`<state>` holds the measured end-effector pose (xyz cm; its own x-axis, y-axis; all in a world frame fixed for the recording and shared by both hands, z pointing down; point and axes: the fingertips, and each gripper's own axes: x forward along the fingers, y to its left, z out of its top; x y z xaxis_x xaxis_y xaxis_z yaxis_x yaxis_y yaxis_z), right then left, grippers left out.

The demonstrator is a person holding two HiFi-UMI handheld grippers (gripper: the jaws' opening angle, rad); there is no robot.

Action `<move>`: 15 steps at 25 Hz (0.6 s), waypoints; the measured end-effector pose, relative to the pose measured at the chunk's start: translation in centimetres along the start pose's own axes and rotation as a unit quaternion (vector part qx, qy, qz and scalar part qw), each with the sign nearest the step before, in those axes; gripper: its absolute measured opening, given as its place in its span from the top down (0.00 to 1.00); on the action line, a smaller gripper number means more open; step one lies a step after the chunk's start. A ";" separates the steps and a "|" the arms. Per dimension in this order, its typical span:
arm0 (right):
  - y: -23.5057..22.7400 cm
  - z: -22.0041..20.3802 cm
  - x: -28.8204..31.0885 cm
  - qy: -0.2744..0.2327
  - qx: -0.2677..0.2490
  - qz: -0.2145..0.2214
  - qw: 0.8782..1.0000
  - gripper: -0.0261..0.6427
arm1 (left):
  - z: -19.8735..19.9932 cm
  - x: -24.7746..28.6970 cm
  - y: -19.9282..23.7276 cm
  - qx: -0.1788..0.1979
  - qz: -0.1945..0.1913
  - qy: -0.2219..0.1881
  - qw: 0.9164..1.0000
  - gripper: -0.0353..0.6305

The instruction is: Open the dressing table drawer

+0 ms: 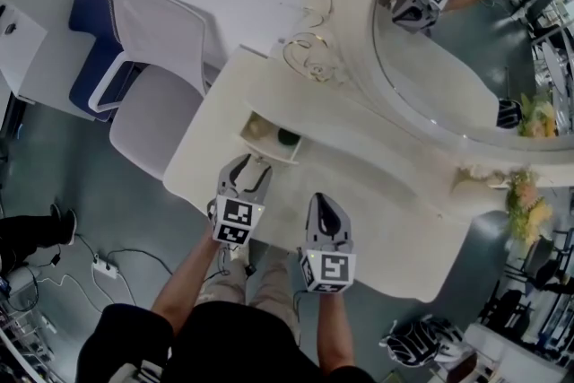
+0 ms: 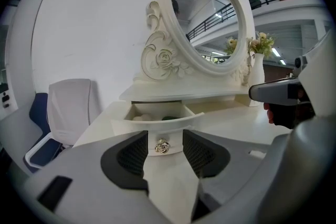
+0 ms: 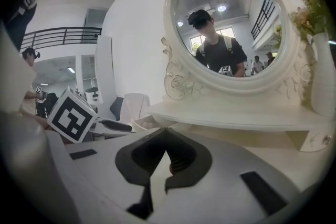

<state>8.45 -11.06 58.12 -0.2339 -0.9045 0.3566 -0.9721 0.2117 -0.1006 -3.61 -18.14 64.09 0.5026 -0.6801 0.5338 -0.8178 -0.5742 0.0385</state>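
Your left gripper (image 1: 248,164) sits at lower centre of the head view, nose against the front of the small cream-white drawer (image 1: 269,137) of the dressing table. In the left gripper view its jaws are spread. The little gold rose-shaped metal knob (image 2: 162,147) stands between them, with pale drawer front showing on either side of it, so the pads do not pinch it.

The drawer (image 2: 157,123) is pulled out from under the low shelf below the mirror, left of centre in the head view. Its open top shows a pale round item (image 1: 259,127) and a dark green one (image 1: 288,137) inside.

Your right gripper (image 1: 321,200) lies just to the right of the left one in the head view, over the glossy cream-white counter (image 1: 377,220). In the right gripper view (image 3: 166,134) its jaws are pressed together at the tips and hold nothing. They point toward the shelf edge beneath the mirror.

The large oval mirror in its carved cream frame (image 1: 448,40) fills the upper right of the head view and the upper centre of both gripper views. It reflects you and a marker cube.

A white vase of pale yellow flowers (image 3: 321,71) stands at the right edge of the right gripper view, on the shelf. A white and grey padded chair (image 1: 152,94) stands at the left end of the counter, in the upper left of the head view.
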 end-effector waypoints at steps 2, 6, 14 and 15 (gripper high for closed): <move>0.1 0.4 -0.3 -0.004 -0.003 -0.001 1.000 0.97 | 0.4 -0.5 0.0 0.001 0.002 -0.004 1.000 0.66; 0.3 1.3 -0.9 -0.009 -0.008 -0.005 1.000 0.97 | 1.5 -1.5 0.0 0.007 0.002 -0.015 1.000 0.66; 0.2 3.9 -2.9 -0.036 -0.021 -0.018 0.999 0.97 | 4.6 -4.7 -0.5 0.021 0.006 -0.047 0.999 0.66; 0.2 4.2 -3.3 -0.039 -0.022 -0.020 0.999 0.97 | 5.0 -5.1 -0.7 0.022 0.004 -0.051 0.998 0.66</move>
<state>9.06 -9.64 53.00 -0.1955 -0.9383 0.2853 -0.9806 0.1904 -0.0458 -4.23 -16.56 57.17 0.5231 -0.7265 0.4457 -0.8102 -0.5861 -0.0045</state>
